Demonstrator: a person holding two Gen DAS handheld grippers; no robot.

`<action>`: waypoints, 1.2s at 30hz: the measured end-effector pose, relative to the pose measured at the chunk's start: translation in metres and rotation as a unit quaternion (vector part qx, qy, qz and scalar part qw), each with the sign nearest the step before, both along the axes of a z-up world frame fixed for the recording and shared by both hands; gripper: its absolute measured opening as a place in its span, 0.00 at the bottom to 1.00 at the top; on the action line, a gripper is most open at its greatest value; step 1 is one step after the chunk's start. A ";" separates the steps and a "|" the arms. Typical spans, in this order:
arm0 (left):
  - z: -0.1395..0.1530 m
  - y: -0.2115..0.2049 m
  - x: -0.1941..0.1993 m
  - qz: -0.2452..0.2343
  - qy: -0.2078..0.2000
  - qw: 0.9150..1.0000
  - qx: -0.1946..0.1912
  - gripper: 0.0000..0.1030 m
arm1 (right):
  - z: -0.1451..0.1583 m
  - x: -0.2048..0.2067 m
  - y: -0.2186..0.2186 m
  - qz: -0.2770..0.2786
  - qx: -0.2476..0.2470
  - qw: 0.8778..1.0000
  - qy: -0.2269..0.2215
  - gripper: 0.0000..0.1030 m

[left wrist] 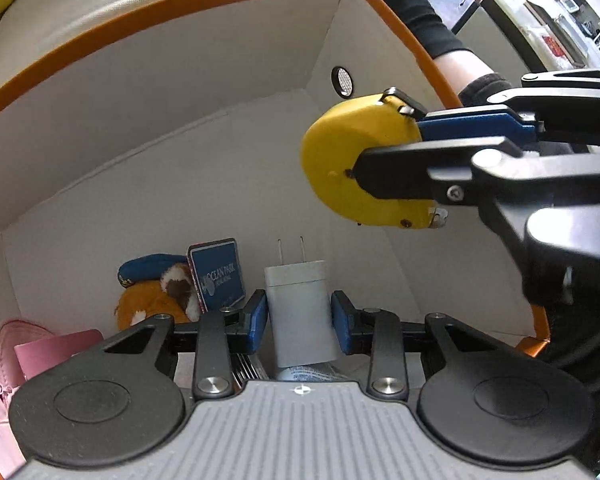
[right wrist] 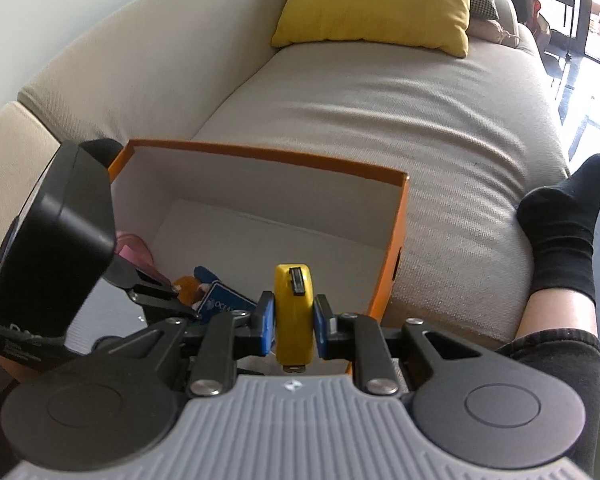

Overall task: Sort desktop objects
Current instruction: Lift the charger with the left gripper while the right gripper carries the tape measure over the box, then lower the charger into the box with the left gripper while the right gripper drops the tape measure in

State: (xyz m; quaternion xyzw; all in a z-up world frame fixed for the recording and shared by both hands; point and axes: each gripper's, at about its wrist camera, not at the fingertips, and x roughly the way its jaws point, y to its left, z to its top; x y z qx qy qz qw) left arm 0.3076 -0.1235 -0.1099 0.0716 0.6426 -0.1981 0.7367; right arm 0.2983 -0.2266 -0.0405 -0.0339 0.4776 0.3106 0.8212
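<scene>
The left gripper (left wrist: 299,322) points down into an orange box (left wrist: 188,12) with white inner walls, and a white charger (left wrist: 300,312) with two metal prongs at its top stands between its blue pads (left wrist: 256,320); narrow gaps show on both sides of the charger, so the jaws look released rather than clenched on it, and what the charger's lower end rests on cannot be made out. Just left of the charger, on the box floor, lie a blue card (left wrist: 218,274) printed with "OCEAN PARK", an orange and blue plush toy (left wrist: 152,292) behind it, and a pink pouch (left wrist: 8,356) in the near left corner. The right gripper (right wrist: 294,322) is clenched on a yellow tape measure (right wrist: 294,316), held edge-on between its blue pads (right wrist: 267,322) with the black clip side facing up. In the left wrist view the tape measure (left wrist: 340,152) hangs above the right part of the box, apart from the things on the floor below. The box sits on a beige sofa (right wrist: 380,120), with a yellow cushion (right wrist: 376,0) at the far side and a person's foot in a black sock (right wrist: 560,232) to the right.
</scene>
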 end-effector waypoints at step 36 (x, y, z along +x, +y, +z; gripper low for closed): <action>0.060 0.101 -0.059 0.100 -0.163 0.975 -0.117 0.48 | -0.035 -0.027 0.079 0.067 -0.226 0.972 -0.003 0.21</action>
